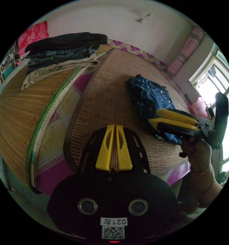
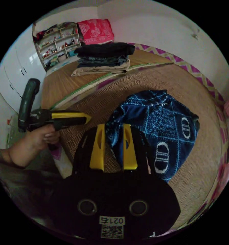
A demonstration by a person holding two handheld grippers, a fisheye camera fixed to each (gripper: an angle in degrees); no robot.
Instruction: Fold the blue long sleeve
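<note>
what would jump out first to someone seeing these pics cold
The blue patterned shirt lies crumpled on the woven mat, with the right gripper set at its near edge, cloth between its yellow fingers. Behind it, a stack of folded clothes sits on the far mat. The left gripper, fingers together, hangs off to the side holding nothing.

Right gripper [image 2: 114, 127]: yellow jaws apart, blue patterned long sleeve [image 2: 158, 125] edge between them, grip unclear
Garment: bunched on woven straw mat [image 2: 196, 168]
Left gripper [image 2: 87, 118]: hand-held [image 2: 41, 139], jaws together, beside the garment
Behind: folded stack of dark clothes [image 2: 104, 57]
</note>
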